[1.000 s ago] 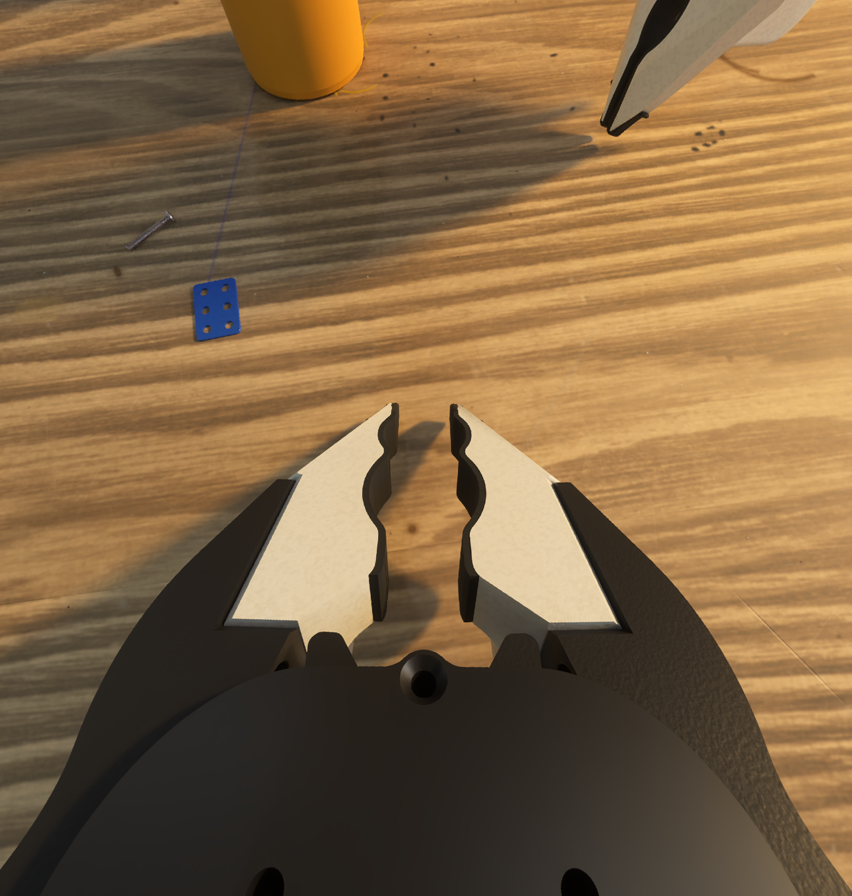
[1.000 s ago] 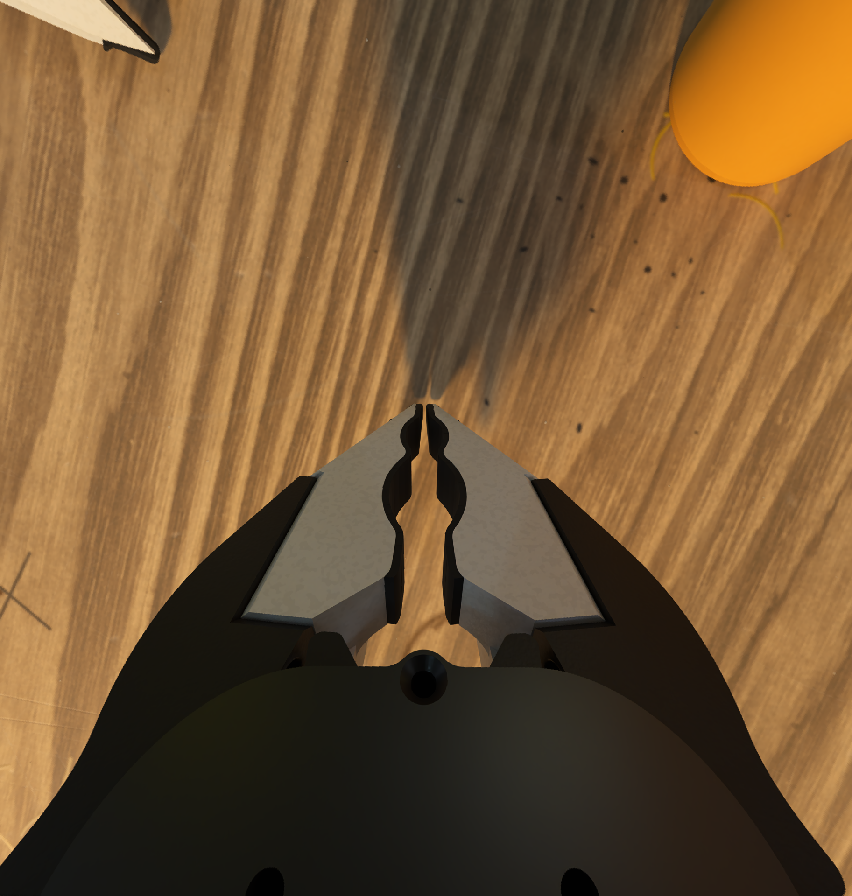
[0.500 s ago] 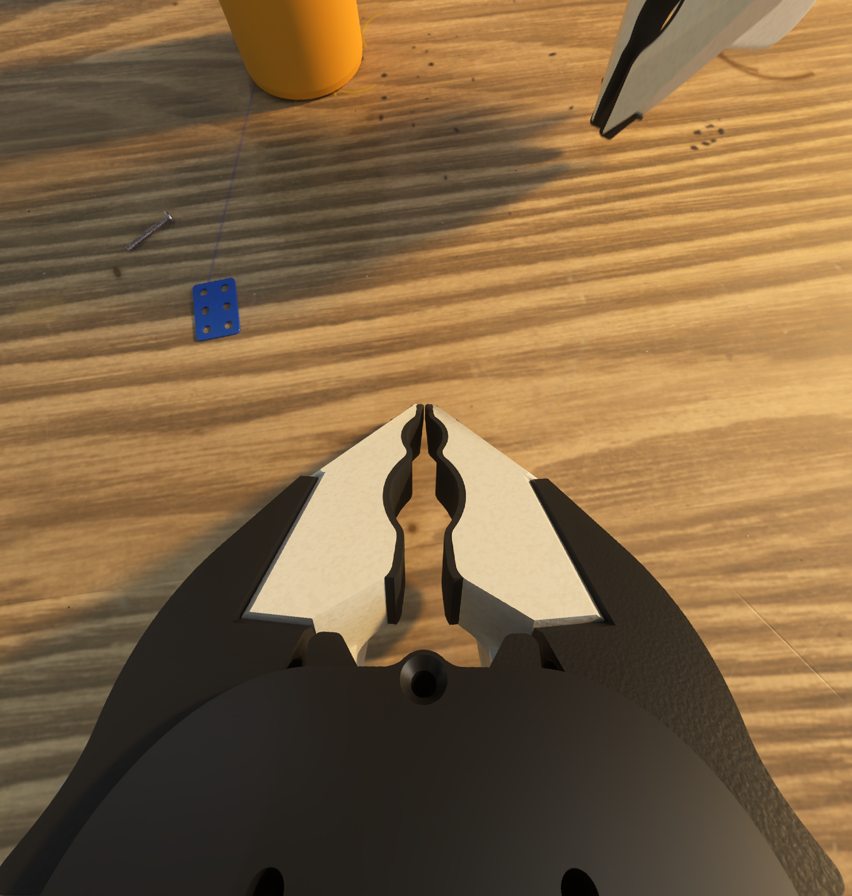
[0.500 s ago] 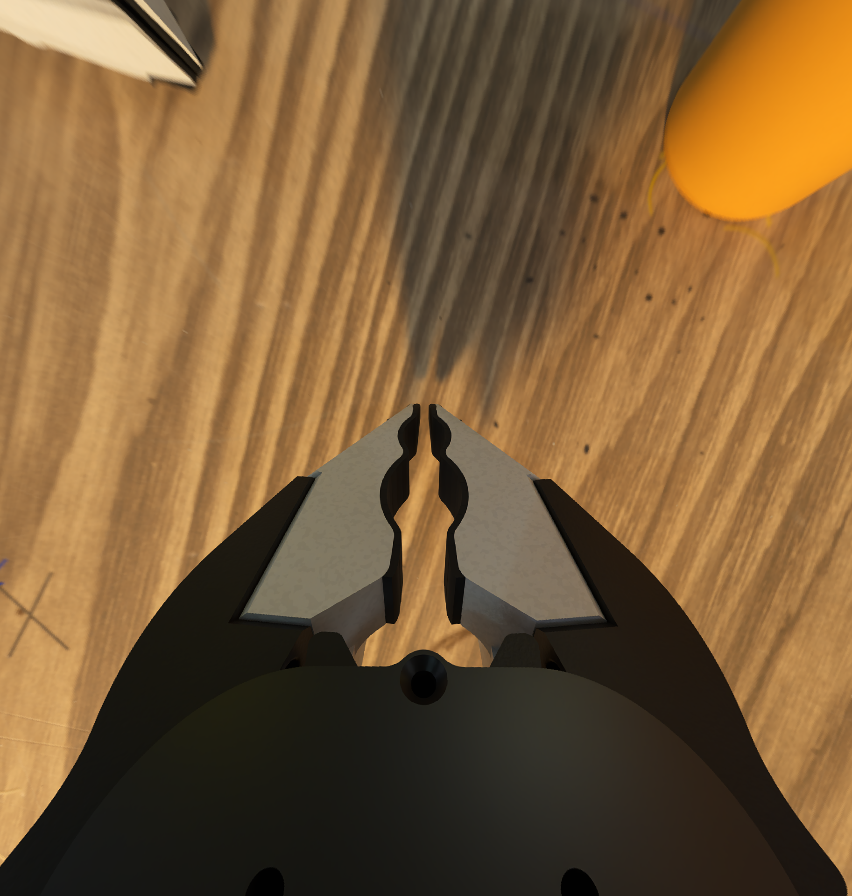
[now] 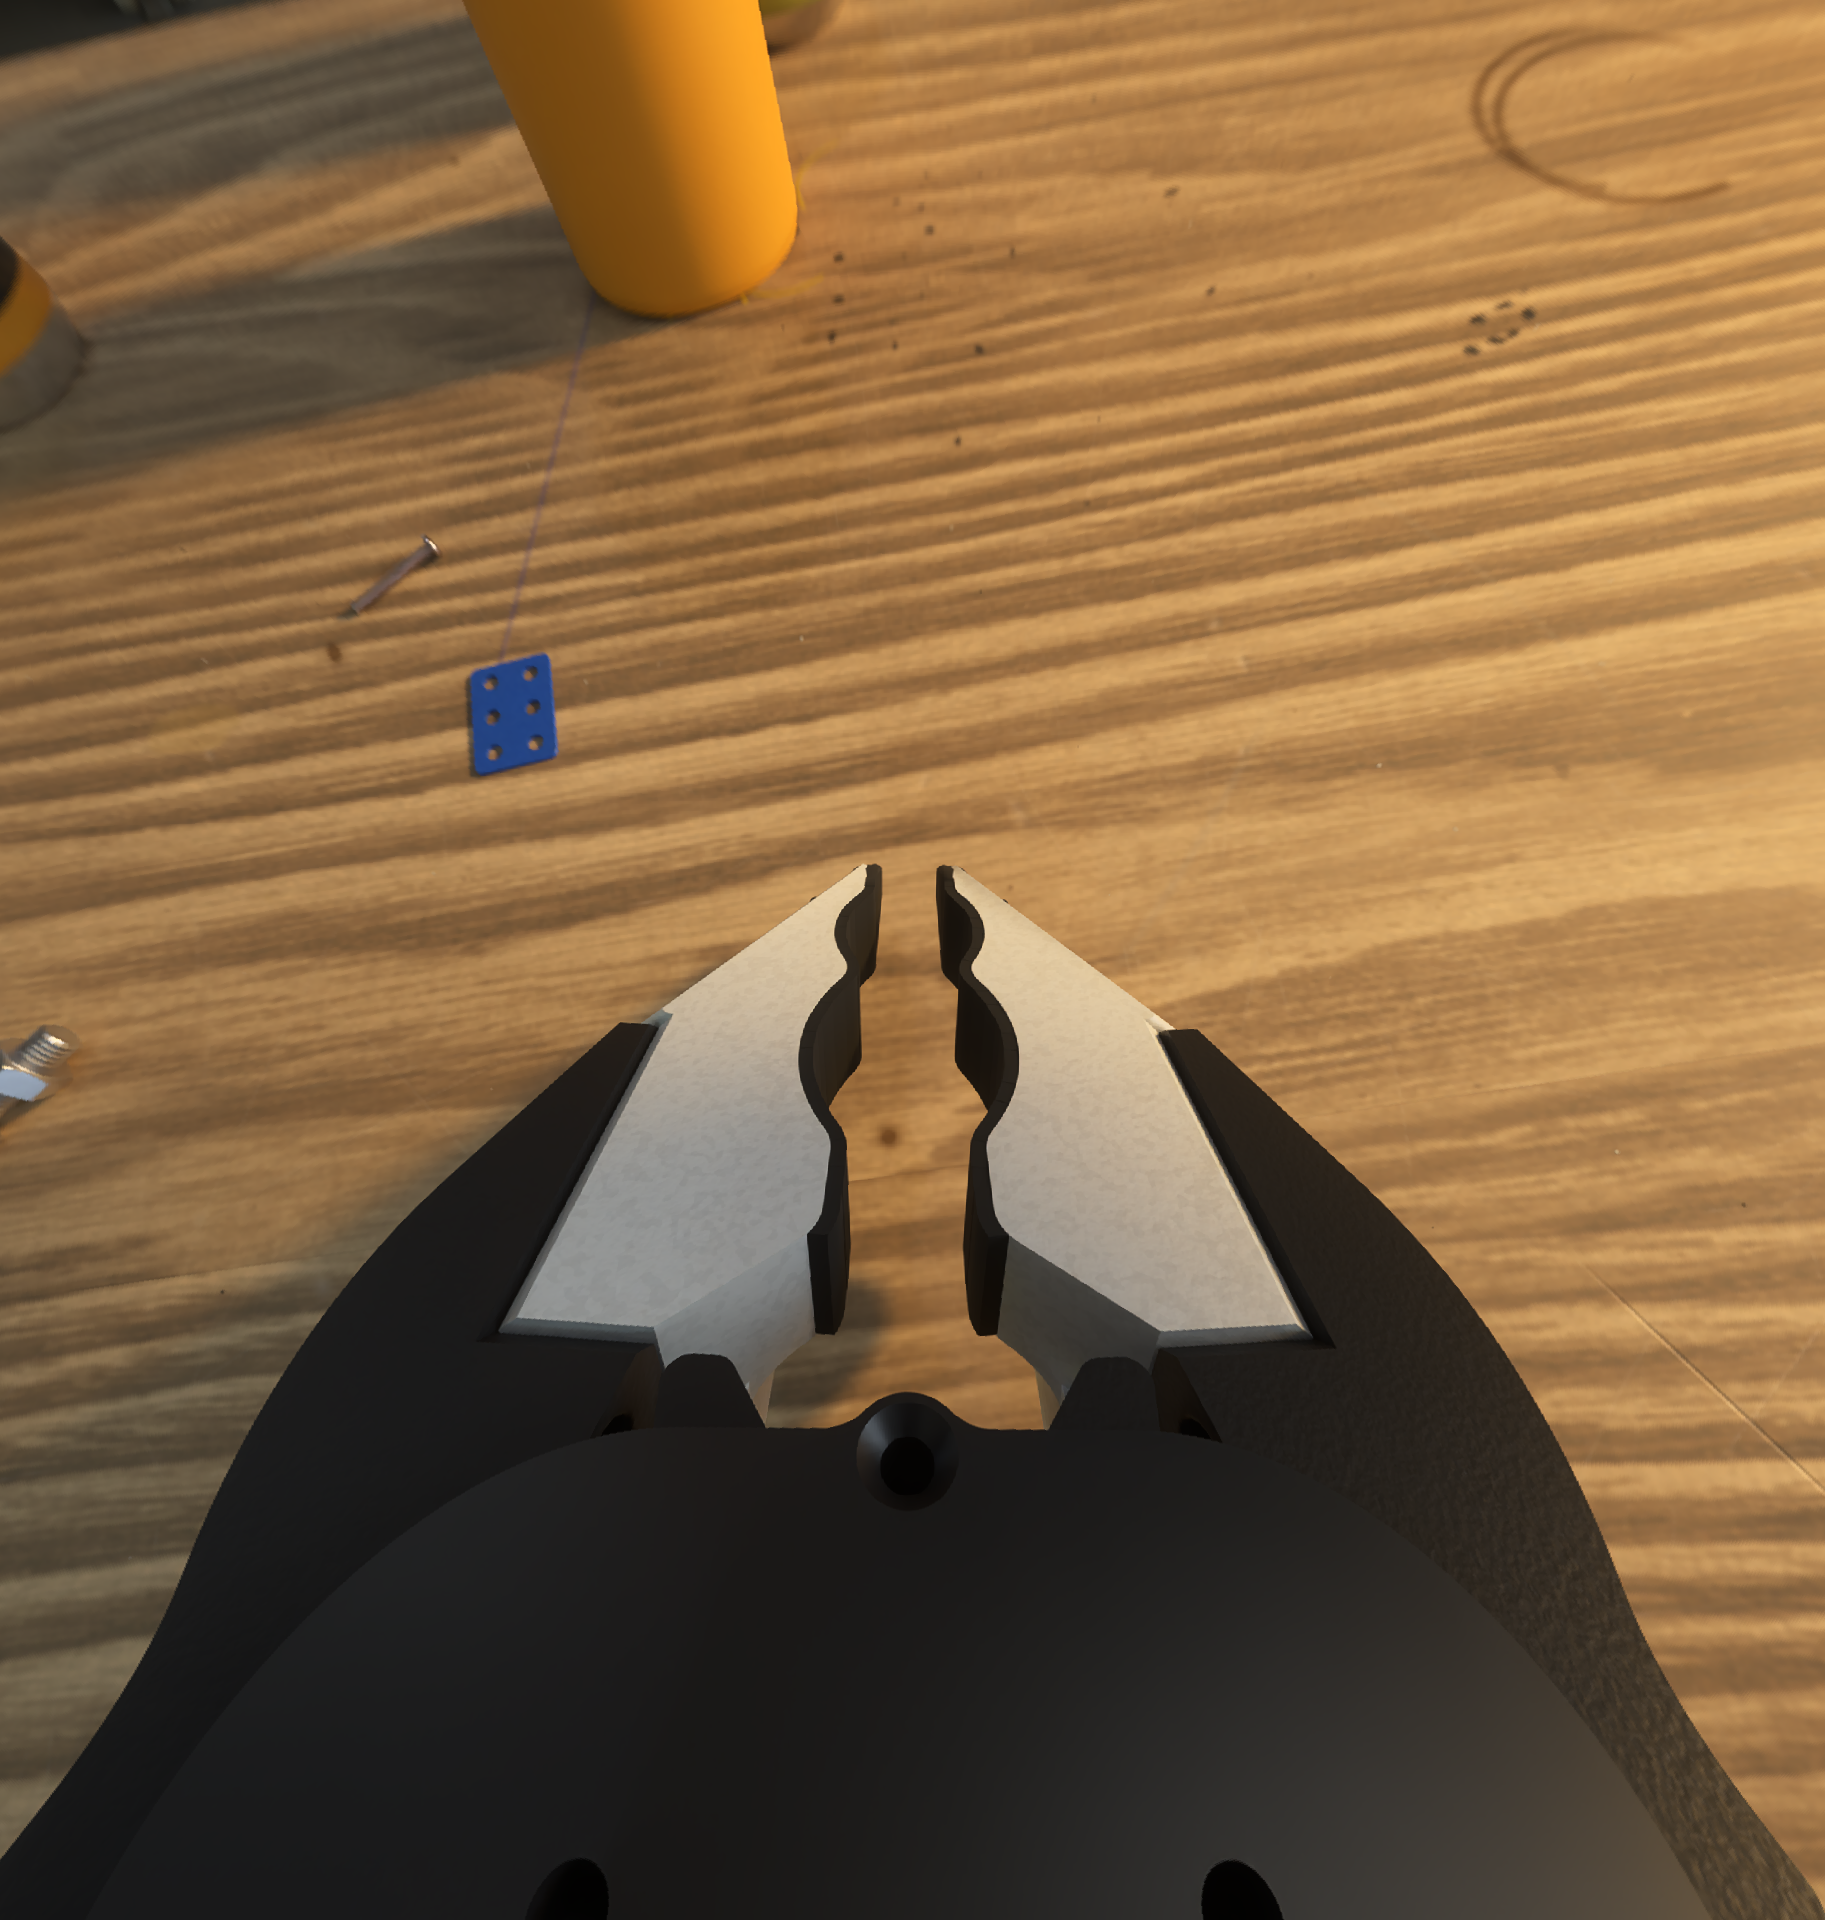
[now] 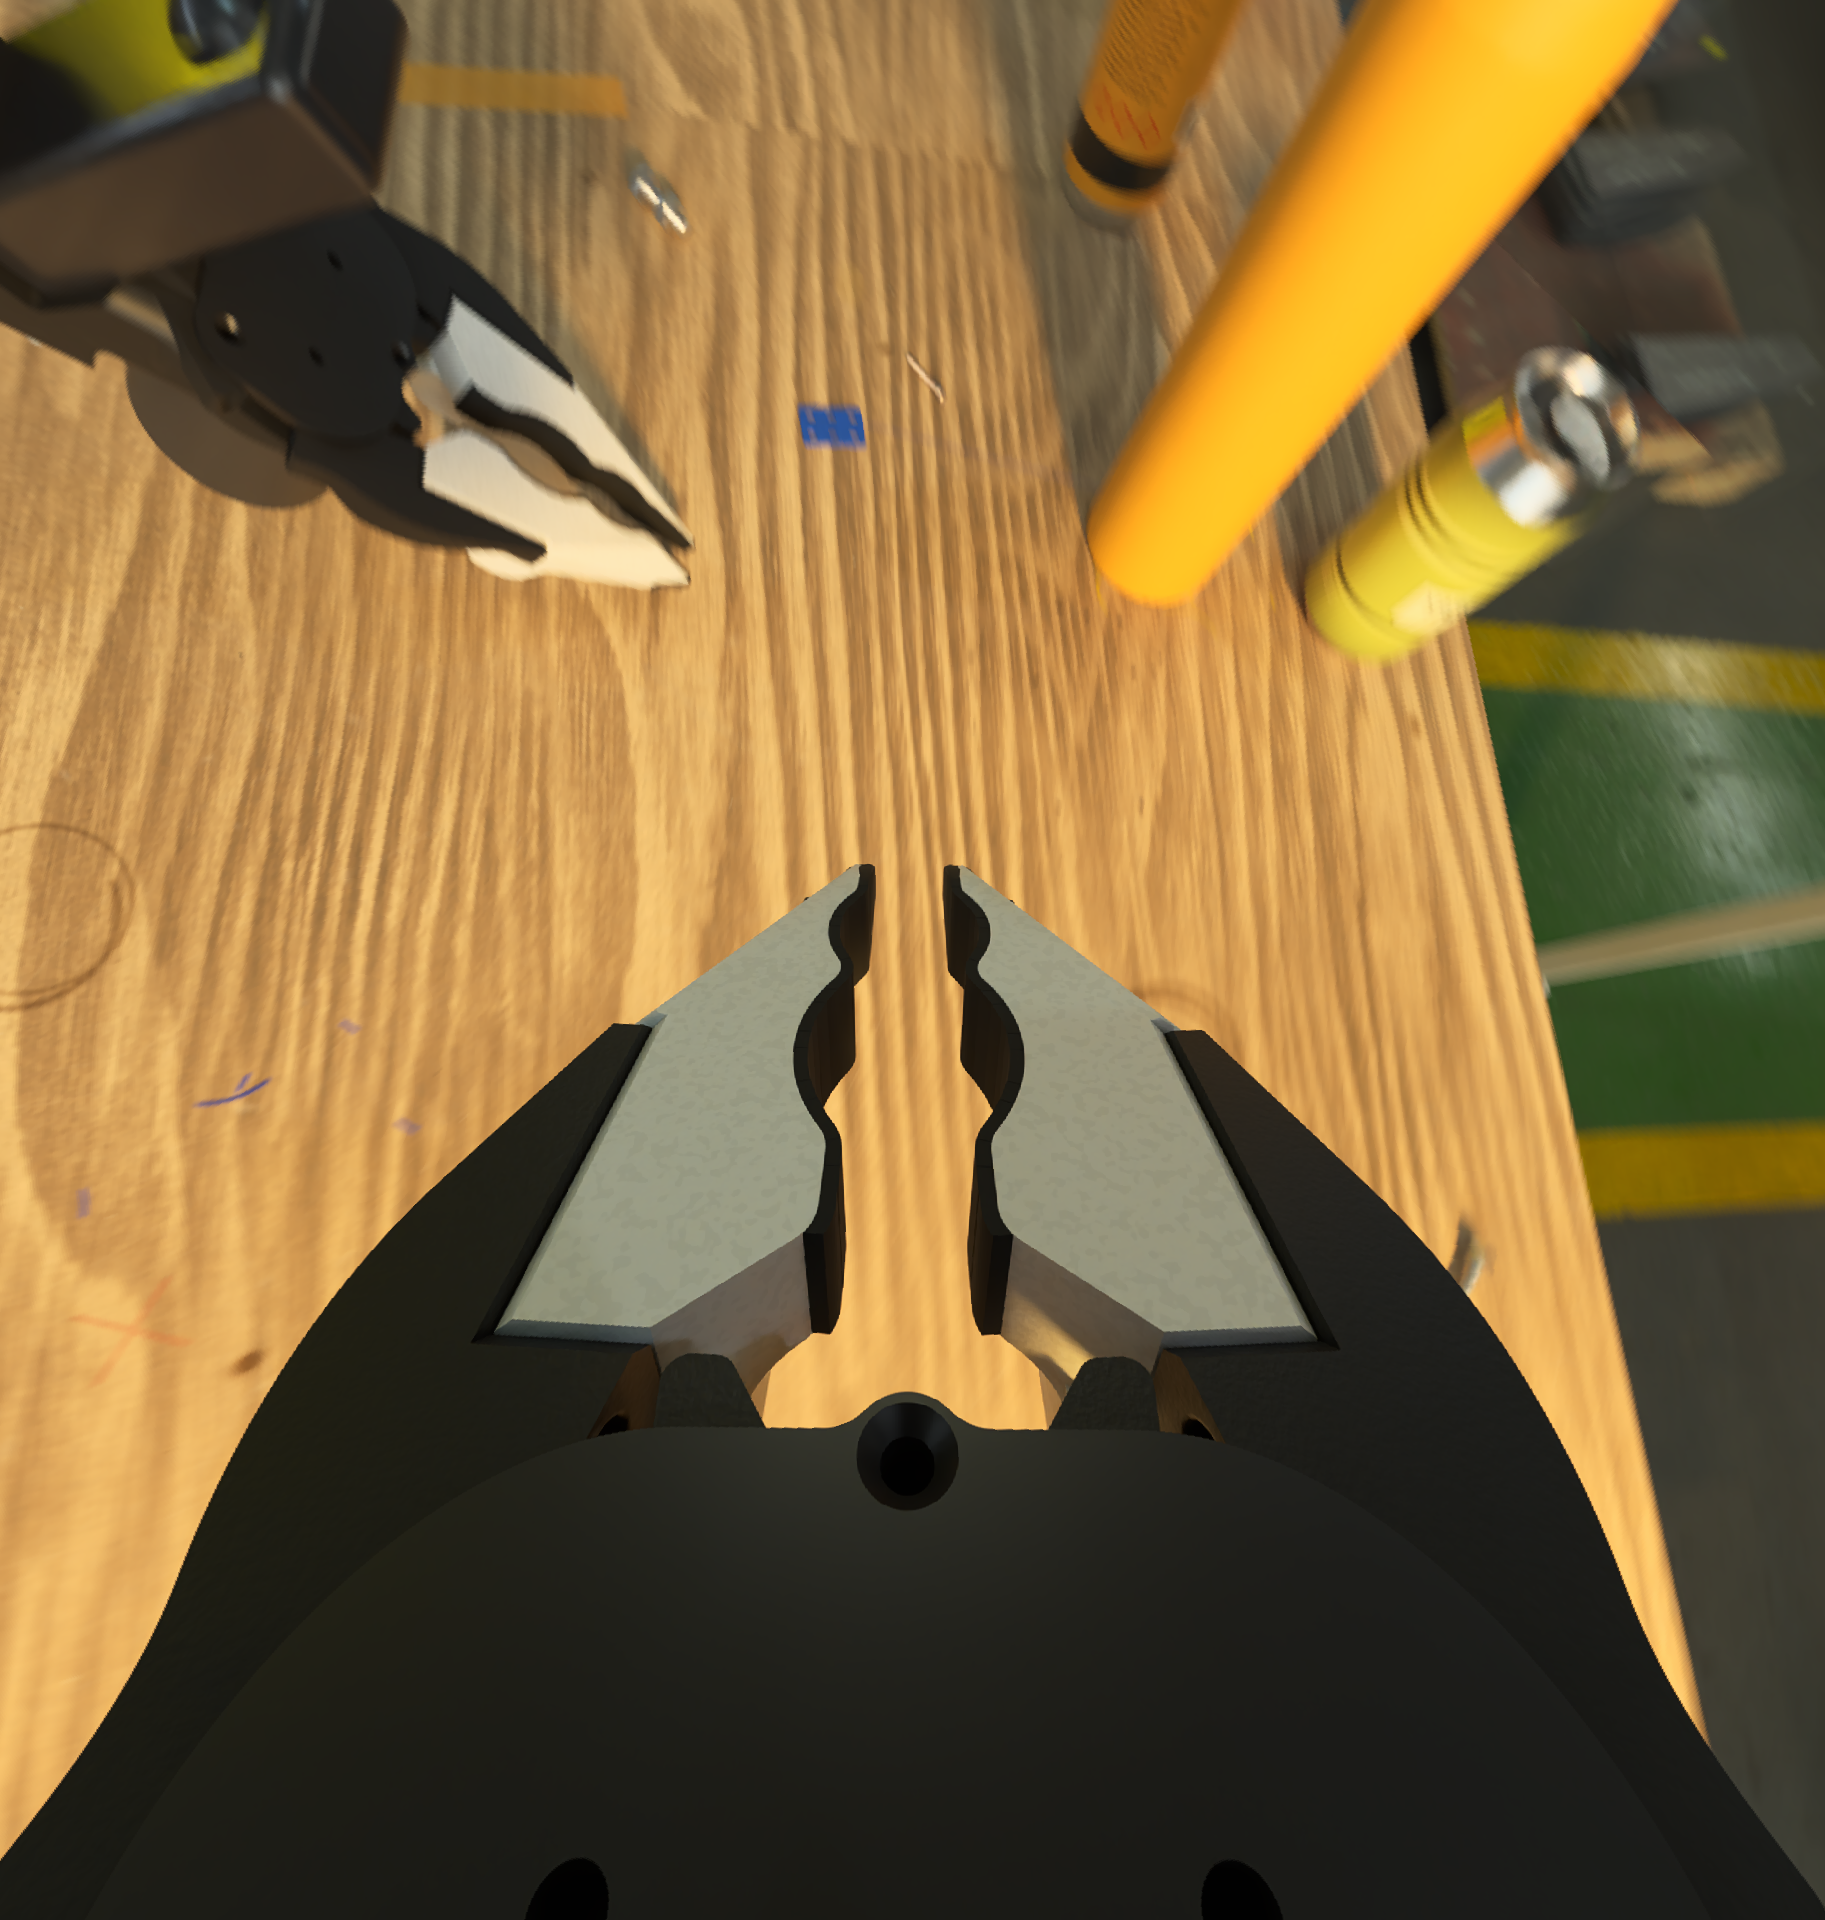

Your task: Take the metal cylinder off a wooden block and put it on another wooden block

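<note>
I see no metal cylinder and no wooden block that I can name for certain in either view. My left gripper hangs over bare wooden table, its jaws a narrow gap apart with nothing between them. It also shows at the upper left of the right wrist view. My right gripper is over the table near its right edge, jaws also a narrow gap apart and empty. The right wrist view is blurred.
A tall orange cylinder stands ahead. A yellow cylinder with a metal bolt head and an orange and black handle stand near it. A blue perforated plate, a nail and a bolt lie on the table. Green and yellow floor lies beyond the edge.
Both grippers have pulled back from the table. Both jaws went from shut to slightly apart. The right gripper has left the left wrist view, and its own view now takes in the table edge.
</note>
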Available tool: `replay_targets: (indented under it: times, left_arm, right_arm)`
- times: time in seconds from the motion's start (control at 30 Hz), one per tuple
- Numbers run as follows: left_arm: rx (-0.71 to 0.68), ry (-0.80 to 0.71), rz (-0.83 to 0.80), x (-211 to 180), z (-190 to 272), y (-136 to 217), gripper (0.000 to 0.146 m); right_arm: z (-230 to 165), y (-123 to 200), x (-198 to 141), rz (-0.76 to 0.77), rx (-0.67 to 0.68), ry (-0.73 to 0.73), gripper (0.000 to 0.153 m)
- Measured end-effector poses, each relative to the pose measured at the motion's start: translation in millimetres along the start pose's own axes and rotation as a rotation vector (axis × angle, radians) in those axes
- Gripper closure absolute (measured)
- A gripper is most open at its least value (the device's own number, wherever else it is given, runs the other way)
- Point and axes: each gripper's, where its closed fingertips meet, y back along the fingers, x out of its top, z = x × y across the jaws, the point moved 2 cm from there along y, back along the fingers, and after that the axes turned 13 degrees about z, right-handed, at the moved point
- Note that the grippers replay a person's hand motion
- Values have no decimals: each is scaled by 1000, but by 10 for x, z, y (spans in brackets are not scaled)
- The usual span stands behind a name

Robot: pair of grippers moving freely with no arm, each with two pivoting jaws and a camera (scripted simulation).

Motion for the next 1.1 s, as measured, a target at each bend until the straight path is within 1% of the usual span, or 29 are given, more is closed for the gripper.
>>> replay_targets:
  times: [0.1,0.17,0.2,0.33,0.37,0.43,0.53,0.6,0.67,0.7,0.77,0.87,0.97,1.03,1.1]
  left_arm:
    - [9,-16,47,64,2,34,135]
    - [7,-28,83,120,16,53,135]
    - [3,-30,107,156,29,66,135]
    - [-42,-40,221,344,143,144,132]
    - [-56,-43,236,375,187,163,132]
    - [-58,-64,227,387,248,185,131]
    - [-26,-111,189,372,315,192,131]
    - [-36,-114,202,402,384,215,131]
    - [-50,-113,231,447,472,246,131]
    - [-61,-116,245,464,527,255,131]
    - [-97,-131,277,488,652,258,130]
    - [-109,-196,302,508,750,256,128]
    - [-107,-211,300,495,763,248,128]
    - [-114,-193,294,482,750,240,128]
    - [-117,-179,279,453,734,222,127]
  right_arm:
    - [-363,473,-404,-81,-173,-84,138]
    - [-644,788,-759,-123,-289,-169,138]
    - [-793,928,-926,-116,-338,-231,138]
    - [-1325,1286,-1543,70,-484,-598,137]
    - [-1401,1351,-1686,103,-539,-660,134]
    - [-1497,1463,-1901,206,-661,-735,130]
    - [-1571,1617,-2020,337,-776,-760,128]
    - [-1581,1723,-1968,369,-807,-715,127]
    - [-1574,1790,-1978,356,-859,-635,127]
    - [-1575,1789,-2007,339,-873,-619,128]
    - [-1571,1767,-2041,325,-852,-643,128]
    - [-1542,1829,-2083,342,-878,-680,118]
    - [-1504,2051,-2163,369,-1000,-698,108]
    - [-1494,2206,-2248,370,-1077,-713,108]
    - [-1497,2312,-2340,340,-1122,-732,108]
